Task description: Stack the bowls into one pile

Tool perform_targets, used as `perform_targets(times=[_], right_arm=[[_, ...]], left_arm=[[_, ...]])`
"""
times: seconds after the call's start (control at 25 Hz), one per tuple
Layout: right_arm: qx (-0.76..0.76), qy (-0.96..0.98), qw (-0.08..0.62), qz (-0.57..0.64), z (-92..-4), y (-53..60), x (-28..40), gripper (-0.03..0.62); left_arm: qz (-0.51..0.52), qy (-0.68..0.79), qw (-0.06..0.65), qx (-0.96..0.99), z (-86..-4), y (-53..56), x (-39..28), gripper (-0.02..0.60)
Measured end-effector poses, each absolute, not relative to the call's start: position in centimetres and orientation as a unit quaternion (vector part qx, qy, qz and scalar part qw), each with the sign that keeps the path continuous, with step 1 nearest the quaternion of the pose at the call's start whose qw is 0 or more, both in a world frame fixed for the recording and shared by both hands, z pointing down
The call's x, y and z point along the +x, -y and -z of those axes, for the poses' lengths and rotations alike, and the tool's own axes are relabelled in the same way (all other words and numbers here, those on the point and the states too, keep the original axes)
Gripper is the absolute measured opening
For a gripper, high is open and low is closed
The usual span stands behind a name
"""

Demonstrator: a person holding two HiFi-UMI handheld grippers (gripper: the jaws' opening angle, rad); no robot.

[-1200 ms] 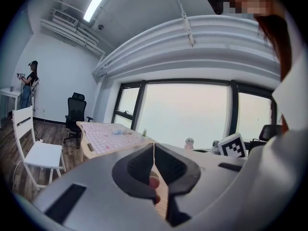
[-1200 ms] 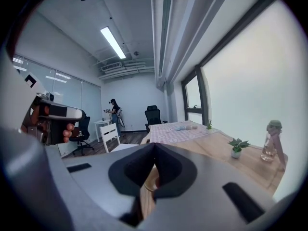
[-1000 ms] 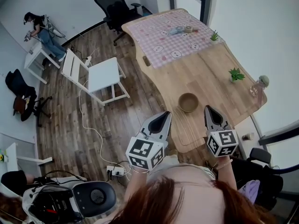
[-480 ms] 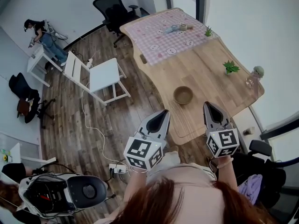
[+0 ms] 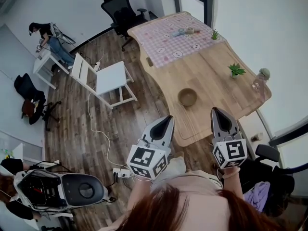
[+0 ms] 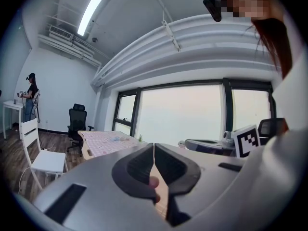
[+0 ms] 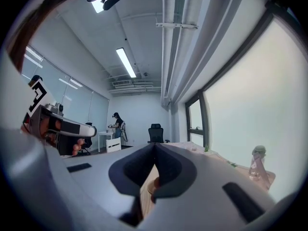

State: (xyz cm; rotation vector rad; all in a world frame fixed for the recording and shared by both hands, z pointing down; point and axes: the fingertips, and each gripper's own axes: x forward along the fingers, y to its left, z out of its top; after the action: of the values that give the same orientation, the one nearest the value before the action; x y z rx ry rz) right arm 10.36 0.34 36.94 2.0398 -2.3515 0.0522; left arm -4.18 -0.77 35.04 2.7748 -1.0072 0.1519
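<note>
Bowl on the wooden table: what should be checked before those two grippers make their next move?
1. Left gripper empty, jaws together: ok.
2. Right gripper empty, jaws together: ok.
3. Bowl upright on the table: ok.
4. Single bowl or a finished pile: cannot tell from above.
5. Grippers at the bowl: not ok, both are apart from it.
6. Room around the bowl: ok, the potted plant stands well away.
</note>
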Motion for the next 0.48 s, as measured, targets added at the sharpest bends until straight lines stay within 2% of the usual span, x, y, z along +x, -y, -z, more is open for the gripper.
perform_targets(times=[0.48], right_arm=[[0.656, 0.754, -0.008, 0.010, -34.3, -4.2, 10.9, 0.000]], left_arm=[[-0.052, 0.348, 0.079, 0.933, -33.9, -2.6, -3.3, 0.011]])
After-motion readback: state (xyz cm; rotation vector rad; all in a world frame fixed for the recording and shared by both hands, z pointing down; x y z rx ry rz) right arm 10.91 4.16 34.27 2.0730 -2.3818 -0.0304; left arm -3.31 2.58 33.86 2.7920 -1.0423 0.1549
